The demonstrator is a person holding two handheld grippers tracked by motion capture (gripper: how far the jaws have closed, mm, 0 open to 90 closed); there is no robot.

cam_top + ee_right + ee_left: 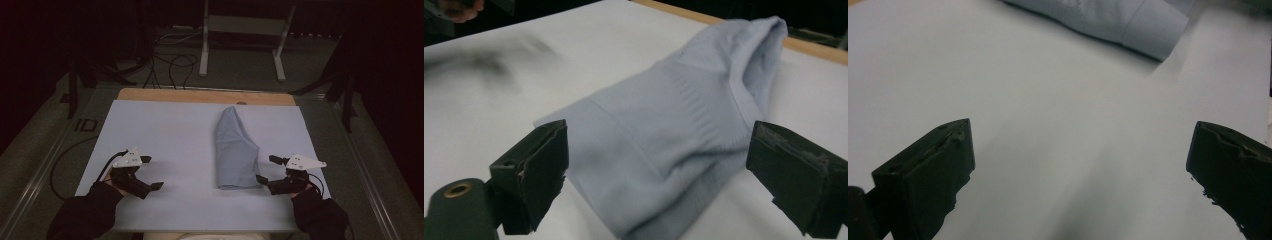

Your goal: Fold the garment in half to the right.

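Note:
A folded pale blue garment lies lengthwise on the white table, right of centre. My right gripper stands open just off the garment's near right edge; in the right gripper view the cloth lies between and beyond the wide-apart jaws. My left gripper is open over bare table at the near left, well clear of the cloth. In the left gripper view the garment's end lies far ahead at the top, with nothing between the jaws.
A wooden strip runs along the table's far edge. Beyond it stand a metal frame and cables on the floor. Dark sleeves come in from the bottom.

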